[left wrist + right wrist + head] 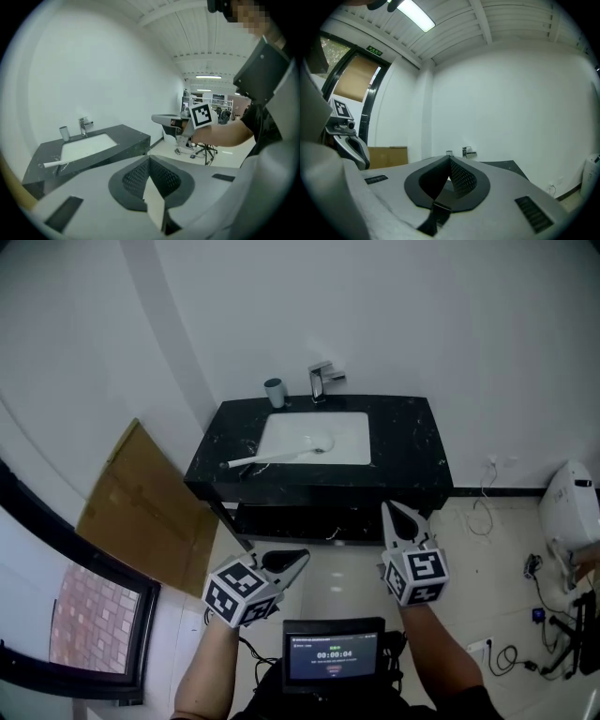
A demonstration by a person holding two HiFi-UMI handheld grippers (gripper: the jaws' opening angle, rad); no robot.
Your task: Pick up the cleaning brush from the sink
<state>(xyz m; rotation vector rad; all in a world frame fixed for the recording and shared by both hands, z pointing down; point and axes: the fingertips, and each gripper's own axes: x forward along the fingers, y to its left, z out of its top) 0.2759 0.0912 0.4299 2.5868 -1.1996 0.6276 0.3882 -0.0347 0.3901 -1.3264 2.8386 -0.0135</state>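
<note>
A white long-handled cleaning brush [281, 455] lies across the white sink basin [352, 448], its handle end resting on the black counter [403, 442] at the left. Its handle [53, 163] also shows in the left gripper view, on the counter's near corner. Both grippers hover in front of the counter, apart from the brush. My left gripper [302, 557] is shut and empty, its tips meeting [150, 158]. My right gripper [388, 508] is shut and empty too [449, 160], pointing level toward the counter's front edge.
A grey cup [274, 392] and a chrome faucet [322, 381] stand behind the basin. Cardboard [141, 502] leans on the wall at the left. A white fixture [570, 512] and cables [511, 652] are on the floor at the right. A small screen [334, 652] hangs at my chest.
</note>
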